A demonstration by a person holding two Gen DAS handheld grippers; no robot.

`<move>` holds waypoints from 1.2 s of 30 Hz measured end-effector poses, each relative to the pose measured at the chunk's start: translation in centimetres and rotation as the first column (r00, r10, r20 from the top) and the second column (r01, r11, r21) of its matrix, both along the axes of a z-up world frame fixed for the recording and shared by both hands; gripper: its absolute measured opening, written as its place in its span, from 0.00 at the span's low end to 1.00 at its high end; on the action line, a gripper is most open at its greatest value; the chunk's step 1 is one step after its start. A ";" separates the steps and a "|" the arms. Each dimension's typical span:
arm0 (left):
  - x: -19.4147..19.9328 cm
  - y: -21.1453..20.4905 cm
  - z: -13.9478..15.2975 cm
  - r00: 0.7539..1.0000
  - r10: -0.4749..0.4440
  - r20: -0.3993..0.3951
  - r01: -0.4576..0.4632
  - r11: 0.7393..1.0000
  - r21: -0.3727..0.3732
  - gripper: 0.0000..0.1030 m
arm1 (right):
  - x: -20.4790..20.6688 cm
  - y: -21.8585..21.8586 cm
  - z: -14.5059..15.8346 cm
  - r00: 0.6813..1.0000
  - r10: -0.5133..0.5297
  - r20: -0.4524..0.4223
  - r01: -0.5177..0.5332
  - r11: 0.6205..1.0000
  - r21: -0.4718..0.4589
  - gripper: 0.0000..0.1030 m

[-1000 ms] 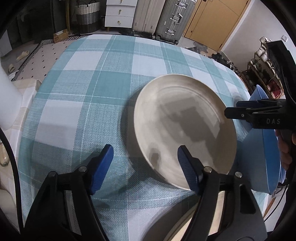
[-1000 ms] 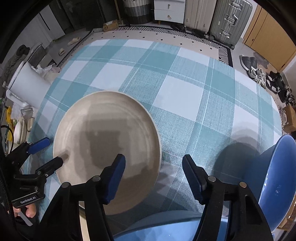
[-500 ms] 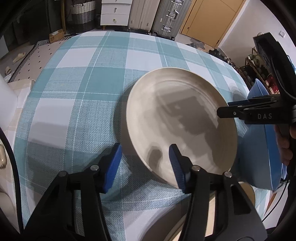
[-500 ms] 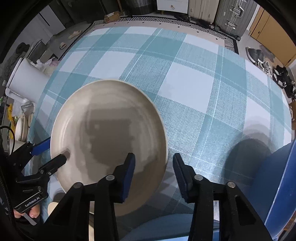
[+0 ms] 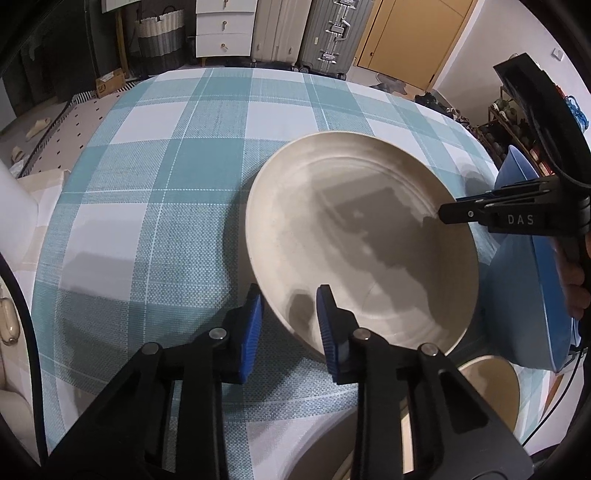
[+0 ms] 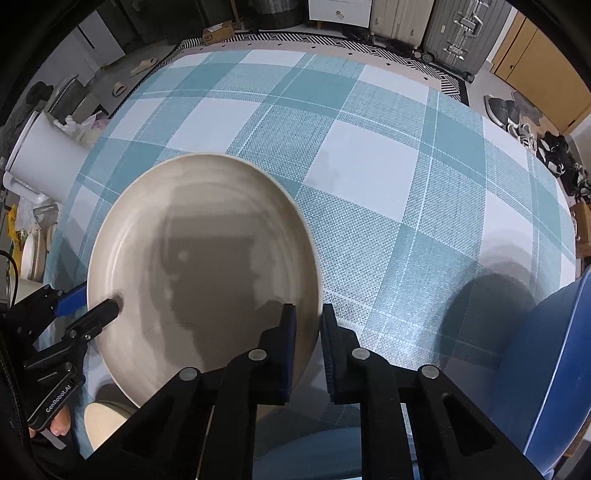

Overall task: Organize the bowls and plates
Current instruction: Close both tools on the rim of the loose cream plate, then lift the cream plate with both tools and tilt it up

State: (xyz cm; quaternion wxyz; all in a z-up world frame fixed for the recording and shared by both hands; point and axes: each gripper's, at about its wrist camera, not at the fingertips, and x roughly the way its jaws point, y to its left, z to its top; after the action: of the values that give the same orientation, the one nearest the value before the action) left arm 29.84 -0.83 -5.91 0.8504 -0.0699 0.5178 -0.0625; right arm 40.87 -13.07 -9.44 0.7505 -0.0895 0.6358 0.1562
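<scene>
Both tongs gripped one beige plate (image 5: pixel 362 240) above the checked desk (image 5: pixel 166 166): left tongs (image 5: pixel 290 314) clamped its near-left rim, right tongs (image 6: pixel 306 325) pinched the opposite edge. Blue bowls (image 6: pixel 554 369) sat just beside, toward the right hand.

Teal-checked tablecloth (image 5: pixel 155 177); beyond it suitcases (image 5: pixel 325 33), white drawers (image 5: pixel 225 26), woven basket (image 5: pixel 160 33).

The plate (image 5: pixel 362 236) is plain beige. The desk (image 5: pixel 159 177) wears a teal-and-white plaid cloth. At 3 o'clock the bowl (image 5: pixel 532 295) is solid blue. Both the left tongs (image 5: pixel 290 317) and the right tongs (image 6: pixel 308 332) are black with blue pads (image 5: pixel 251 332).
</scene>
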 end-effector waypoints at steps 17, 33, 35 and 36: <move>-2.2 0.6 3.3 0.996 0.019 0.082 -0.021 0.999 0.025 0.25 | -2.1 0.4 3.8 0.995 0.021 0.102 -0.025 0.999 0.039 0.13; -7.3 0.4 8.9 0.984 0.021 0.175 -0.026 0.999 0.025 0.25 | -7.1 0.2 9.7 0.975 0.021 0.223 -0.040 0.996 0.079 0.13; -8.0 0.4 9.6 0.982 0.019 0.186 -0.024 0.999 0.025 0.25 | -7.9 0.1 10.3 0.971 0.018 0.238 -0.039 0.996 0.084 0.13; -8.3 0.3 9.8 0.982 0.017 0.191 -0.022 0.999 0.024 0.25 | -8.3 0.0 10.6 0.969 0.013 0.246 -0.036 0.996 0.087 0.13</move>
State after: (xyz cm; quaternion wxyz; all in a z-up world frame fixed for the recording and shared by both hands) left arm 21.53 -0.51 3.92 0.8974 -0.0576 0.4342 -0.0537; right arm 32.56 -13.06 1.11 0.8246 -0.0819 0.5293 0.1820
